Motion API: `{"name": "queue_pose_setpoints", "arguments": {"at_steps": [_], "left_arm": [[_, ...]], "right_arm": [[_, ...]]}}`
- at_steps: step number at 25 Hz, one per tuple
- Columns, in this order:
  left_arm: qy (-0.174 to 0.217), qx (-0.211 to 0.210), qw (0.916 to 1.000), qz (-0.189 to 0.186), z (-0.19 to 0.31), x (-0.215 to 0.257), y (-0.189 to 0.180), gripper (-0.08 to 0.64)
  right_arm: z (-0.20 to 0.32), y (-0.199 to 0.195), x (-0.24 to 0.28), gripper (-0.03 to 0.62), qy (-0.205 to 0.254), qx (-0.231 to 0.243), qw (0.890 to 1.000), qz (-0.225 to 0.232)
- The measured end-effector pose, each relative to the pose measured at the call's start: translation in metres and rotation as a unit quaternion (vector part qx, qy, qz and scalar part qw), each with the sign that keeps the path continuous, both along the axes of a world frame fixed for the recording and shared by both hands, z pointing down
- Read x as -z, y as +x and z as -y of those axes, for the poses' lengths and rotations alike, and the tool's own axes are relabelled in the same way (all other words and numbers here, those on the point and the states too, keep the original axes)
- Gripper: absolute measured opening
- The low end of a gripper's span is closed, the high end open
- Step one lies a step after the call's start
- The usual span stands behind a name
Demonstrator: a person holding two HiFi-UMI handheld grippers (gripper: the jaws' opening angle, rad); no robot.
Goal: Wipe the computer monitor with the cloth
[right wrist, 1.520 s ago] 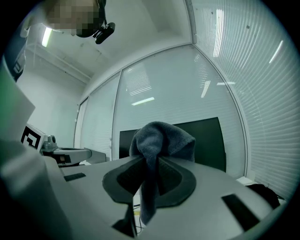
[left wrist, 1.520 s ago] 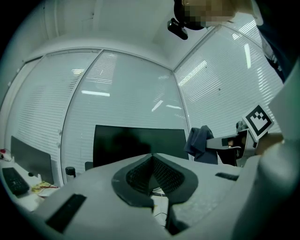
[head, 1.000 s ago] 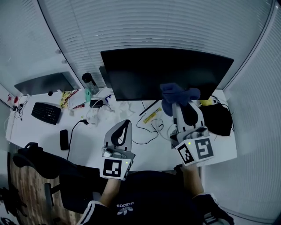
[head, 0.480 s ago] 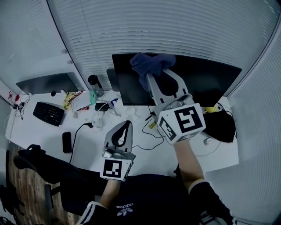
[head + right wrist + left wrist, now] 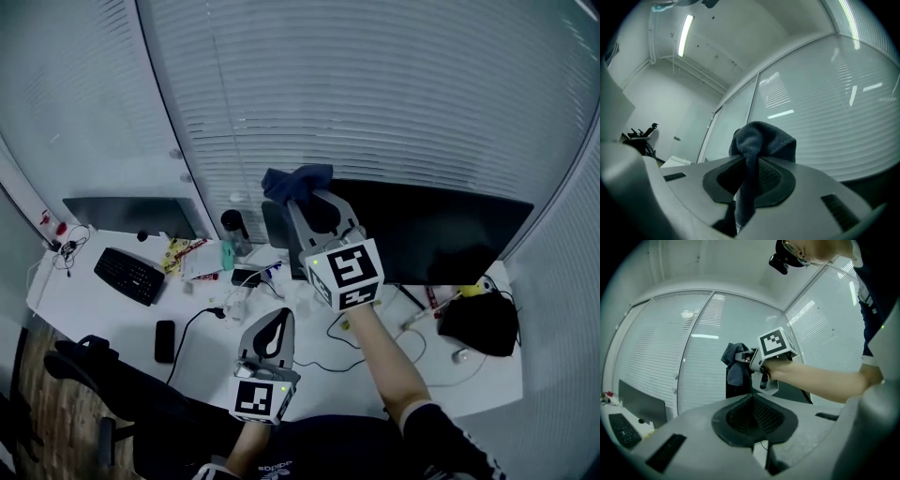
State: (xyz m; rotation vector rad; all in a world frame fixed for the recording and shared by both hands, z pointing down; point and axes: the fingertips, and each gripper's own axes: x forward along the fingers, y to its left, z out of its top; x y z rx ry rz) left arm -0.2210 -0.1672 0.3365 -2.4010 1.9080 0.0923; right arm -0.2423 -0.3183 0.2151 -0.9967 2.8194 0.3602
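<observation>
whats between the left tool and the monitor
In the left gripper view, the right tool, shut on the cloth, stands between the left tool and the monitor.

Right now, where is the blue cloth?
In the head view the cloth is pinched by the right gripper, its jaws shut on it, at the top left corner of the monitor.

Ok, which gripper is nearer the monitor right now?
Right. The right gripper holds the cloth at the monitor's upper left corner; the left gripper hangs low over the desk, well in front of it.
</observation>
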Motion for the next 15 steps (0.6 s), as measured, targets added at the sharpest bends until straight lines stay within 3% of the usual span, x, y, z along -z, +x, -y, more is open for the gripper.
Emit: {"name": "queue_pose_setpoints", "arguments": {"at_steps": [3, 7, 15], "left_arm": [[-0.017, 0.009, 0.9998, 0.004, 0.000, -0.008, -0.007, 0.006], [-0.008, 0.012, 0.9999, 0.000, 0.005, -0.009, -0.009, 0.006], [-0.010, 0.013, 0.9998, -0.006, 0.009, -0.013, -0.006, 0.006]], "right_arm": [[0.011, -0.016, -0.007, 0.046, 0.007, -0.004, 1.000, -0.013], [0.025, -0.028, -0.014, 0.046, 0.009, -0.010, 1.000, -0.026], [0.031, -0.020, -0.021, 0.046, 0.009, -0.011, 1.000, -0.021]]}}
